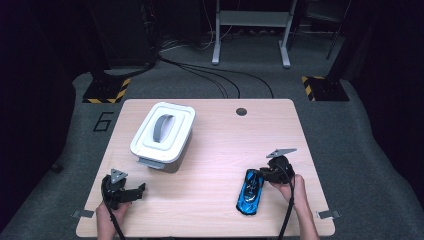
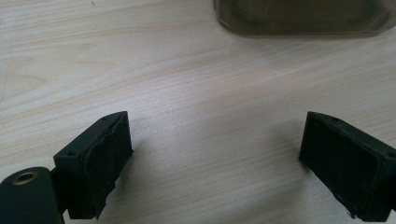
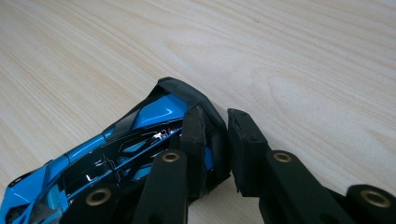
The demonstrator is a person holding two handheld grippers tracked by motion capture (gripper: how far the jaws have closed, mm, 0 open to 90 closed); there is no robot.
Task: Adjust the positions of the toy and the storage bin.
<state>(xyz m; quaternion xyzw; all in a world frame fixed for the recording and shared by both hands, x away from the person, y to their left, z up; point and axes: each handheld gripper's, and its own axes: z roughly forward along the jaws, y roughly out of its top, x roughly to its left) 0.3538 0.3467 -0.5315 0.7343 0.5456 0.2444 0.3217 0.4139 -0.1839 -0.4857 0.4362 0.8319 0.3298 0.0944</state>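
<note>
Two grippers on the table here, and the one that matters is the right gripper (image 1: 265, 173), lower right of the high view, sitting right at the end of a blue toy car (image 1: 250, 192). In the right gripper view its jaws are nearly closed, just a narrow gap, with one jaw lying over the car's (image 3: 154, 114) black end and the other beside it on bare wood. I can't tell for sure that anything is actually pinched, looks more like it's resting against it. The left gripper (image 1: 131, 194), lower left, has its jaws spread wide with nothing between them, just tabletop. The car looks like hard glossy plastic or metal, light, stiff, and probably slick on those curved panels, plus it'll likely roll if nudged. I'd guess the best hold is across the body sides at the middle, not the tapered end. A white box (image 1: 163, 133) with a grey handle on its lid sits upper left, well apart from the car. The table (image 1: 215, 145) is pale wood grain, smooth and flat; around it is grey carpet, cables, and a dark room.
</note>
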